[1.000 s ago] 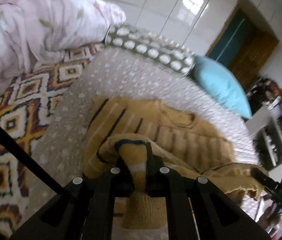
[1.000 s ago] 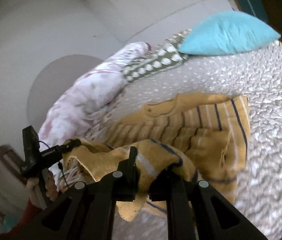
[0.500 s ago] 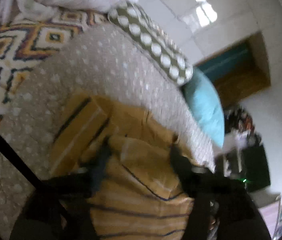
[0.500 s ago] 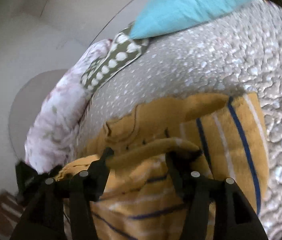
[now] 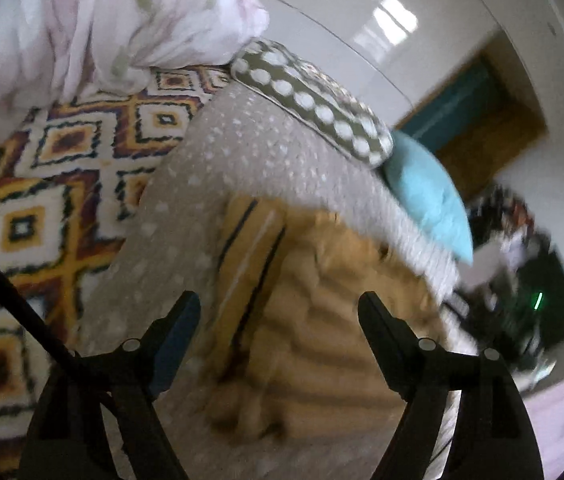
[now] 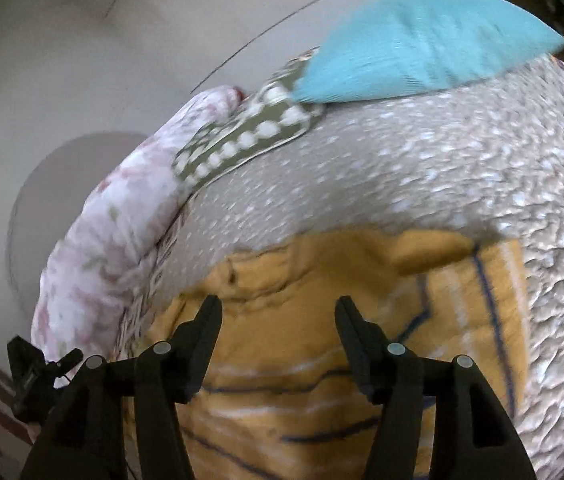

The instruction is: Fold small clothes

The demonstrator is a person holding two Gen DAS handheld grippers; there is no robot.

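Both grippers hang over the bed with fingers spread wide and empty: the left gripper [image 5: 278,312] and the right gripper [image 6: 278,316] each point down at the striped yellow sweater [image 6: 301,360], lying on the dotted grey blanket [image 6: 421,168]. A teal pillow [image 6: 413,44] lies beyond; a patterned rug [image 5: 54,184] is at left.

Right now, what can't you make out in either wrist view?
- Sweater near edge: left wrist view, motion blur and the open left gripper cover it.
- Sweater's lower hem: right wrist view, hidden behind the open right gripper.
- Clutter beside the blue pillow: left view, blurred.
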